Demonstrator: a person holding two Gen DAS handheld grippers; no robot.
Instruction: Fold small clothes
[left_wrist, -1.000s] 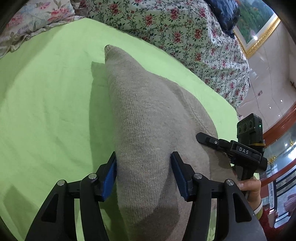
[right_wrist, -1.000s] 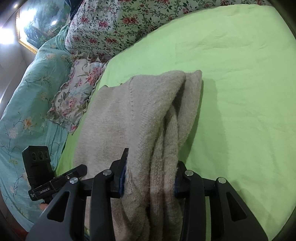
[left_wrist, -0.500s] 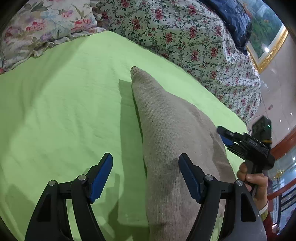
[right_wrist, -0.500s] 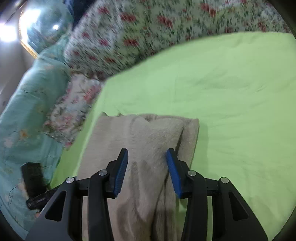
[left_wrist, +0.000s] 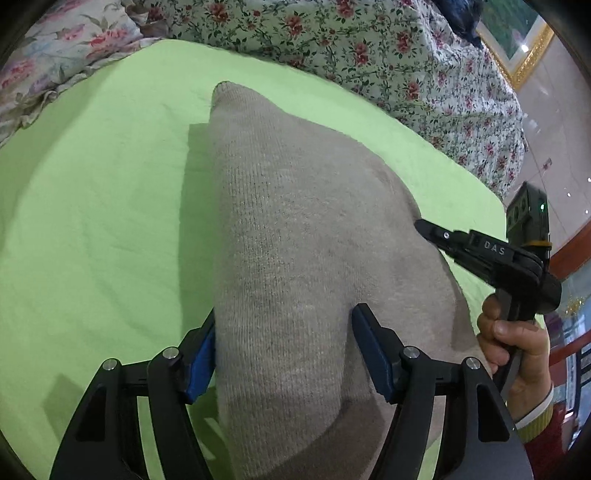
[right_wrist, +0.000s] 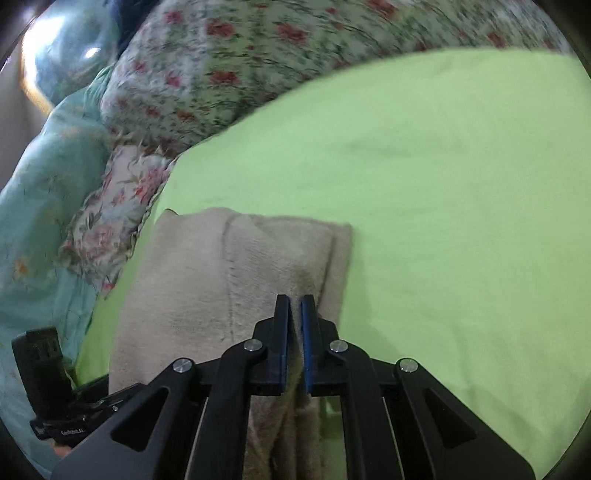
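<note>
A beige knitted garment (left_wrist: 295, 236) lies folded in a long shape on the green bed sheet (left_wrist: 92, 206). My left gripper (left_wrist: 284, 350) has its blue-padded jaws against both sides of the garment's near end, gripping a thick bundle. In the right wrist view the garment (right_wrist: 251, 266) lies flat with layered folds at its right edge. My right gripper (right_wrist: 294, 332) is closed on a thin edge of it, jaws almost touching. The right gripper also shows in the left wrist view (left_wrist: 419, 223), at the garment's right side.
Floral pillows and a floral quilt (left_wrist: 332, 40) line the far side of the bed. A teal quilt (right_wrist: 40, 206) and a small floral pillow (right_wrist: 110, 221) lie at the left. The bed's edge (left_wrist: 491, 195) is to the right, with tiled floor beyond.
Half a second ago both grippers were open over the garment. Now the left jaws have closed onto its near end and the right jaws have shut on its right edge.
</note>
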